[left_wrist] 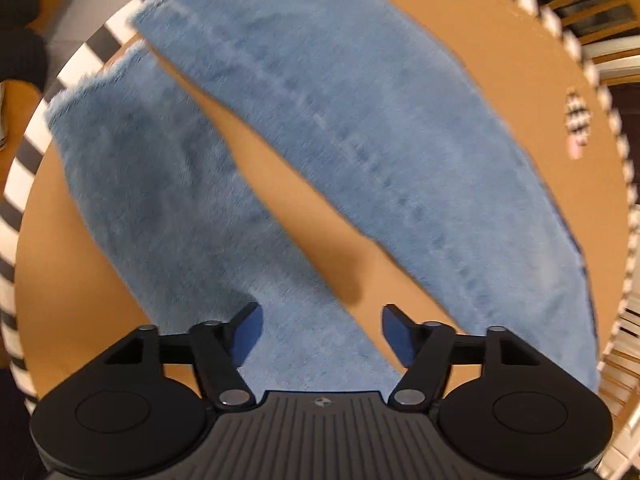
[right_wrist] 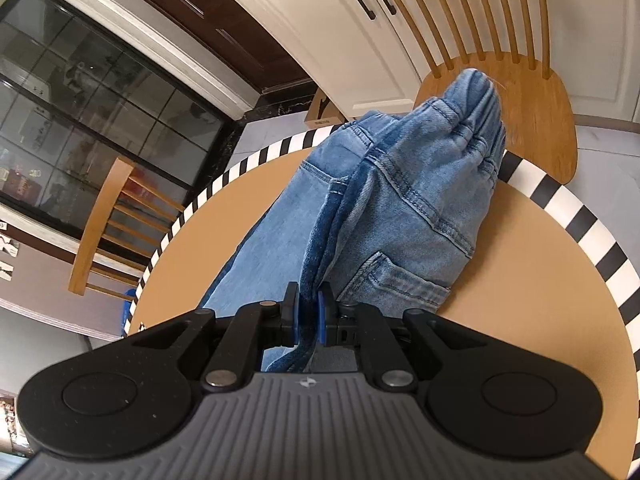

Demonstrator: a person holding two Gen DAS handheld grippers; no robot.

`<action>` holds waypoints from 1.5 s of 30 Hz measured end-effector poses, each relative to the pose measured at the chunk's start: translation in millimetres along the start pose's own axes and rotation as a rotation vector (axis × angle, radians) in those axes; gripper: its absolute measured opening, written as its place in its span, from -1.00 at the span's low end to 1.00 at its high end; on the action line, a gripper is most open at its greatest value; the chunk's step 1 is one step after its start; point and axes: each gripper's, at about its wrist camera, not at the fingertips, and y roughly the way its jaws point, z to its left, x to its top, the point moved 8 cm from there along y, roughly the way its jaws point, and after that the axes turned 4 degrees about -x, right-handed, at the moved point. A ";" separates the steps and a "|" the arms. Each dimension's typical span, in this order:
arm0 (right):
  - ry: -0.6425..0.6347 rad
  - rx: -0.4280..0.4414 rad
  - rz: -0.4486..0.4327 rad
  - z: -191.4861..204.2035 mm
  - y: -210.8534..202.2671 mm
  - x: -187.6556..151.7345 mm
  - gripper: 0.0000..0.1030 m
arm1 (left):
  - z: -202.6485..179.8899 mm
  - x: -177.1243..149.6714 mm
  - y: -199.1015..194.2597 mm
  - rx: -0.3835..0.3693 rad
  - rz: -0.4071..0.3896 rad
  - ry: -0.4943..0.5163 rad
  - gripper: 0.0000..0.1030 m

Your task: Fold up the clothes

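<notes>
A pair of light blue jeans (left_wrist: pixel 360 128) lies spread on a round tan table (left_wrist: pixel 512 52), its two legs fanned apart with frayed hems toward the far left. My left gripper (left_wrist: pixel 322 330) hovers open above the nearer leg (left_wrist: pixel 168 208), with nothing between its fingers. In the right wrist view the jeans (right_wrist: pixel 408 200) are bunched, with the elastic waistband lifted toward the table's far edge. My right gripper (right_wrist: pixel 308 312) is shut on a fold of the denim near the seat seam.
The table has a black-and-white striped rim (right_wrist: pixel 568 204). A wooden chair (right_wrist: pixel 500 72) stands just beyond the waistband, another chair (right_wrist: pixel 108 228) at the left. White cabinets (right_wrist: pixel 340 20) and a dark glass door are behind. A small striped object (left_wrist: pixel 578 116) lies at the table's right side.
</notes>
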 end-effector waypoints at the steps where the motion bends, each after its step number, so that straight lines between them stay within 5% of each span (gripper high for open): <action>1: 0.001 0.004 -0.002 -2.0 -1.1 -0.3 -0.83 | 0.8 0.7 2.0 0.018 -0.004 -0.013 0.37; 9: 0.009 0.044 0.003 -13.2 -8.0 -1.2 -0.79 | -2.6 4.1 7.9 0.136 -0.015 -0.041 0.39; 14: 0.025 0.067 0.000 -15.9 -7.5 -1.0 -0.76 | -8.4 -4.6 9.9 0.188 -0.107 -0.028 0.76; 18: 0.041 0.084 -0.001 -17.1 -6.3 -1.9 -0.75 | -5.7 -14.5 5.9 0.196 -0.178 0.016 0.72; 20: 0.042 0.090 -0.001 -18.0 -6.7 -2.4 -0.74 | -1.6 -18.5 0.7 0.201 -0.189 0.040 0.59; 26: 0.046 0.110 0.002 -20.8 -8.9 -2.9 -0.68 | 24.0 -23.5 -17.3 0.225 -0.177 0.085 -0.64; 37: -0.045 0.073 -0.025 -13.9 -15.6 -7.8 -0.76 | 90.7 -38.9 -44.2 -0.056 -0.137 -0.012 -0.82; 45: -0.055 0.063 -0.040 -3.3 -20.8 -1.9 -0.80 | 114.9 -47.6 -99.4 -0.275 -0.244 -0.059 -0.83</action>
